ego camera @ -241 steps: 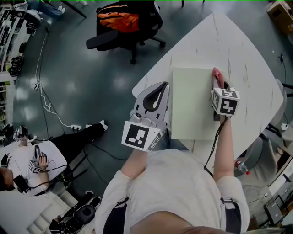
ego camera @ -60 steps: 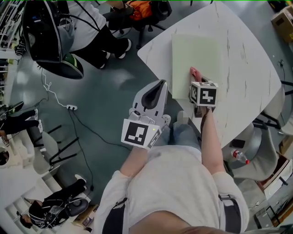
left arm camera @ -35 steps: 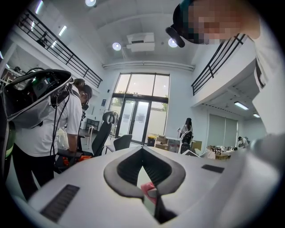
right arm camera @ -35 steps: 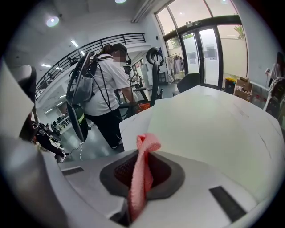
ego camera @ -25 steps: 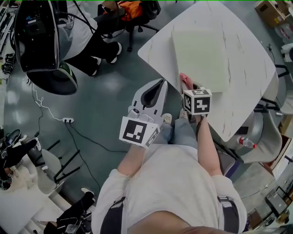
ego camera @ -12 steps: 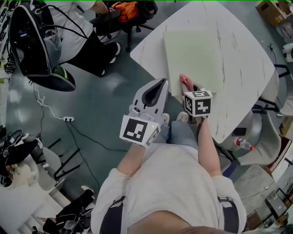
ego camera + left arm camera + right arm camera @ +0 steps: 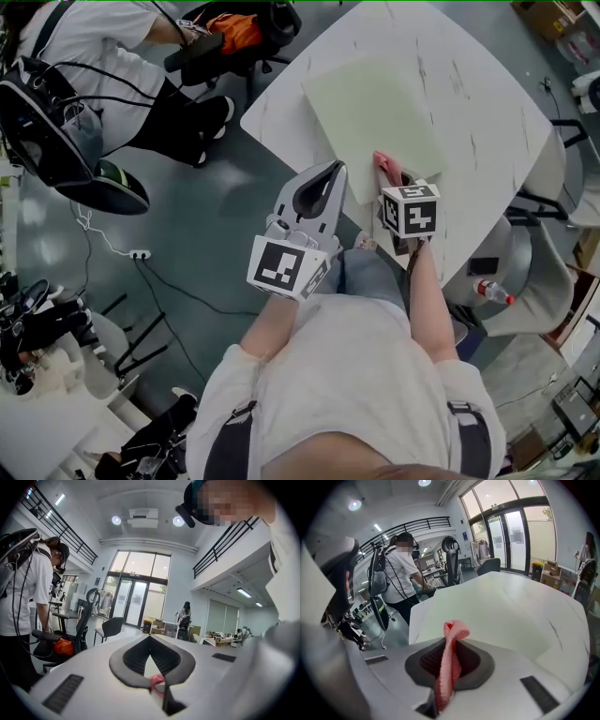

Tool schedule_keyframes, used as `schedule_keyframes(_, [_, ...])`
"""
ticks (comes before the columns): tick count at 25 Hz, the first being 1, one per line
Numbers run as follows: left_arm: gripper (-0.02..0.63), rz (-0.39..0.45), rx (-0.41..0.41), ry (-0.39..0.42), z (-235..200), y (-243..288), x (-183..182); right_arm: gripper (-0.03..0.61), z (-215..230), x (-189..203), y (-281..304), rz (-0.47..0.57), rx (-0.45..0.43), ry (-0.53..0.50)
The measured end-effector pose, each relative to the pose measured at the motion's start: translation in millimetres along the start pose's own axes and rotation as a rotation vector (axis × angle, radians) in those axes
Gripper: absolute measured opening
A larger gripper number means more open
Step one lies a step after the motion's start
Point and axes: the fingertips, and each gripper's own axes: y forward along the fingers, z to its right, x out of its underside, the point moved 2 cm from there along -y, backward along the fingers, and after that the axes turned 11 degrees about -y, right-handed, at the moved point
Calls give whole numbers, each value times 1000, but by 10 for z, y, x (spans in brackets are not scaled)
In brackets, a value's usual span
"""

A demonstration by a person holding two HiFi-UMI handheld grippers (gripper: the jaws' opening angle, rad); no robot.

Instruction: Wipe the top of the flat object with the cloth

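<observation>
Poking from right gripper [image 7: 395,181], cloth [image 7: 383,164] overlaps flat object [image 7: 370,103].

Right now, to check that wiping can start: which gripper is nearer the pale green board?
Right. The right gripper holds the pink cloth at the near edge of the pale green board; the left gripper, shut and empty, hangs off its left side.
</observation>
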Motion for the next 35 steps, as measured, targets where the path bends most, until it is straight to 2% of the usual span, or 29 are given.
schedule_keyframes(6, [12, -14, 23, 15, 113, 177, 9, 28, 399, 4, -84, -6, 53, -22])
schedule_keyframes(14, [12, -23, -1, 20, 38, 268, -19, 28, 884, -36, -114, 4, 113, -5])
schedule_keyframes(26, [12, -36, -15, 24, 15, 422, -32, 28, 1530, 10, -246, 18, 200, 69])
schedule_keyframes(35, [12, -56, -4, 31, 87, 545, 15, 28, 1668, 88, -251, 52, 207, 121])
